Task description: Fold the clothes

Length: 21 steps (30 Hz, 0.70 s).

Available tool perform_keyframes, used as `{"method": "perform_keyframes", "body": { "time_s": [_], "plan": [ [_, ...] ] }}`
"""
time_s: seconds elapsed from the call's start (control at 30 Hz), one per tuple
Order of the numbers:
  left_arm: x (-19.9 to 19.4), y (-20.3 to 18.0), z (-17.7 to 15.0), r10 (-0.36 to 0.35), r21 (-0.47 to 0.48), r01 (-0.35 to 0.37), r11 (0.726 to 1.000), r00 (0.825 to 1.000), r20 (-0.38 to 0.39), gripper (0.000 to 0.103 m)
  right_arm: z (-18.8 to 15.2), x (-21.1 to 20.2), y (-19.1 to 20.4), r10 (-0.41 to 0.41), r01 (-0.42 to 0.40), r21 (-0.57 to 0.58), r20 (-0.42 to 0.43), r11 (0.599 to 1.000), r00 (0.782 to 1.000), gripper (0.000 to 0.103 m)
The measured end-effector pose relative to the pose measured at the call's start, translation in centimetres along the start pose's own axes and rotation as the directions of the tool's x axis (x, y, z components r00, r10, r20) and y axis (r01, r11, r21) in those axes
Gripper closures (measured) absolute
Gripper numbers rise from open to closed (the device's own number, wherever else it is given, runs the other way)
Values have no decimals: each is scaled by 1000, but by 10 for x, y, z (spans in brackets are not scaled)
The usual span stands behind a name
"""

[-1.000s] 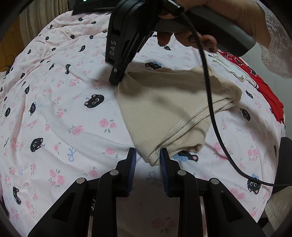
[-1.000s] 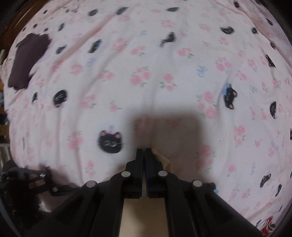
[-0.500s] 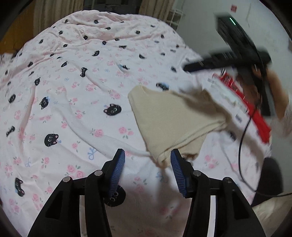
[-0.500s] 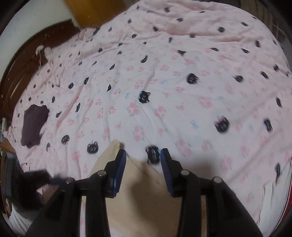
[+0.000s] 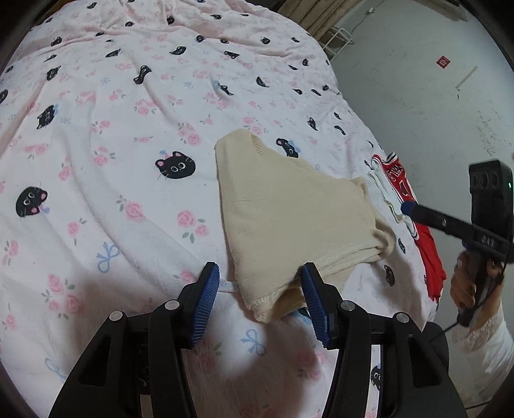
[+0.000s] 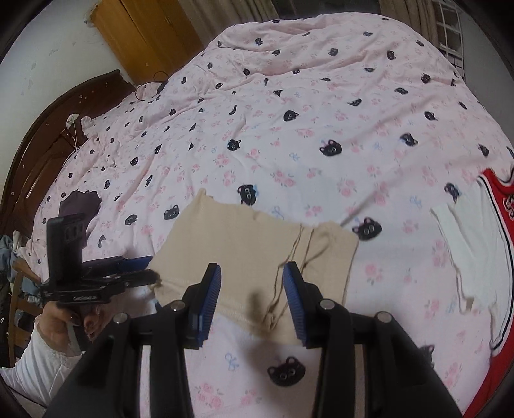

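A folded beige knit garment (image 5: 289, 218) lies flat on the pink cat-print bedspread (image 5: 112, 160); it also shows in the right wrist view (image 6: 244, 247). My left gripper (image 5: 260, 302) is open and empty, raised just above the garment's near corner. My right gripper (image 6: 252, 295) is open and empty above the garment's near hem. The left gripper shows from the side in the right wrist view (image 6: 141, 270), at the garment's left edge. The right gripper shows at the right of the left wrist view (image 5: 411, 207), off the garment.
A red and white jersey (image 6: 482, 244) lies on the bed right of the beige garment, also in the left wrist view (image 5: 414, 218). A dark purple cloth (image 6: 78, 205) lies far left. A wooden headboard (image 6: 41, 154) and a wardrobe (image 6: 144, 29) stand behind.
Both grippers opened and let go of the beige garment, then pulled back and up. The right gripper swung away from the far corner to the right side.
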<state>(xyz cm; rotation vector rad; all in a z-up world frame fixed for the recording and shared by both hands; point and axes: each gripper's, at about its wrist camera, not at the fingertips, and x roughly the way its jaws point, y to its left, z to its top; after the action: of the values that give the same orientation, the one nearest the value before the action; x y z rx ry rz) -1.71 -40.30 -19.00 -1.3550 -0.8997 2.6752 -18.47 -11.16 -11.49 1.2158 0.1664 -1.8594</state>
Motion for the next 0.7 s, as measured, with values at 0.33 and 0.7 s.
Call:
{"method": "perform_keyframes", "body": {
  "time_s": [0.33, 0.7],
  "plan": [
    [11, -2, 2, -118, -90, 117, 989, 993, -4, 54, -30, 5, -11, -39, 34, 95, 46, 995, 998, 61],
    [12, 10, 3, -146, -183, 147, 972, 989, 21, 64, -37, 11, -18, -108, 99, 122, 72, 988, 991, 61]
  ]
}}
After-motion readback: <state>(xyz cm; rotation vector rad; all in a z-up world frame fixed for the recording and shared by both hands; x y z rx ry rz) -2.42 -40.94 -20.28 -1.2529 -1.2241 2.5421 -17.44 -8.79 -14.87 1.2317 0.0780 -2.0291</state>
